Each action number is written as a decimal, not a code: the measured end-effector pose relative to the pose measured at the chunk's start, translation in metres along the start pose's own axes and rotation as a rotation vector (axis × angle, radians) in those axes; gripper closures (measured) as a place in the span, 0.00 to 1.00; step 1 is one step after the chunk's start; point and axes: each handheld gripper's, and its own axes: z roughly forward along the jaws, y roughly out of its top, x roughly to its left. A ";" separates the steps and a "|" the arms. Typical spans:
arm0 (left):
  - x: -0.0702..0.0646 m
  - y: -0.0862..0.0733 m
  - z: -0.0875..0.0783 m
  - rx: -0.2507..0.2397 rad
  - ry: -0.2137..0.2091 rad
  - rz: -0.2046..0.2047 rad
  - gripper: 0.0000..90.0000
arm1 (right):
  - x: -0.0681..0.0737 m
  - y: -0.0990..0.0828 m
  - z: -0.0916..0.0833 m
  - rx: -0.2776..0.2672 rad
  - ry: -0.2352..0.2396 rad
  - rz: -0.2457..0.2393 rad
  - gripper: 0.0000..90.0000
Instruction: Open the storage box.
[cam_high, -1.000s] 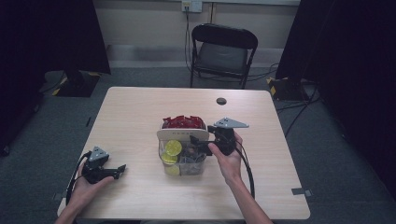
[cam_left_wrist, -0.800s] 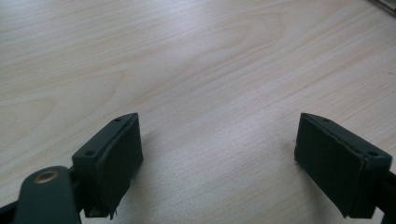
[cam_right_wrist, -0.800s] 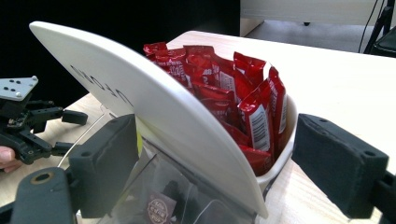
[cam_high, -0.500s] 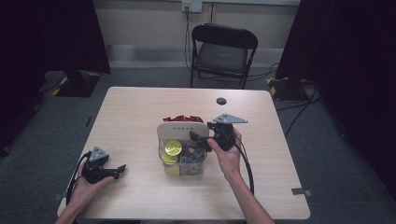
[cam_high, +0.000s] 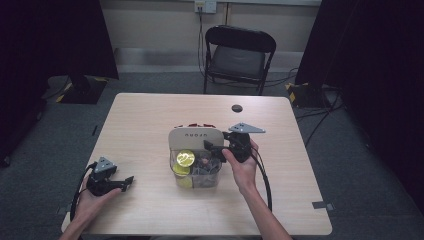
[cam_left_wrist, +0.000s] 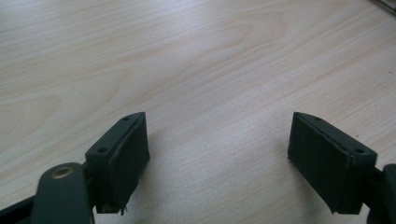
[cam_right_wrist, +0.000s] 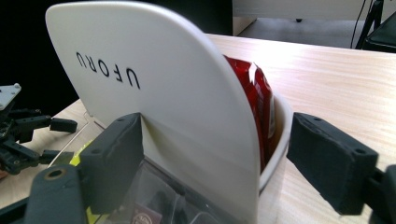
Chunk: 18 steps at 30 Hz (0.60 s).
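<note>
At the centre of the light wooden table (cam_high: 150, 120), a clear container (cam_high: 196, 170) with a raised white lid (cam_high: 195, 137), with one gripper at each side of the scene.

The folding chair (cam_high: 239, 55) stands beyond the far table edge, and a small dark disc (cam_high: 236, 108) lies on the tabletop near that edge. The container holds a round yellow item (cam_high: 185, 158) at its near side and red packets (cam_right_wrist: 252, 88) behind the lid (which bears the letters "UFORU"). The right gripper (cam_right_wrist: 212, 161) sits at the container's right side, jaws spread wide, straddling the upright lid and the container's white rim without closing on them. The left gripper (cam_high: 125, 183) rests in the person's hand near the table's front left corner, well apart from the container; in the left gripper view its jaws stand wide open over bare wood.
</note>
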 end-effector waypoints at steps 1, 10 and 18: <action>0.000 0.000 0.000 0.005 0.002 0.005 0.23 | -0.001 -0.001 -0.001 0.006 0.002 0.002 0.22; -0.006 0.010 -0.005 -0.027 -0.052 0.000 0.27 | -0.005 -0.001 -0.005 -0.012 0.026 -0.005 0.26; -0.017 0.021 -0.007 -0.067 -0.152 -0.019 0.28 | -0.005 0.004 -0.007 -0.029 0.014 -0.023 0.25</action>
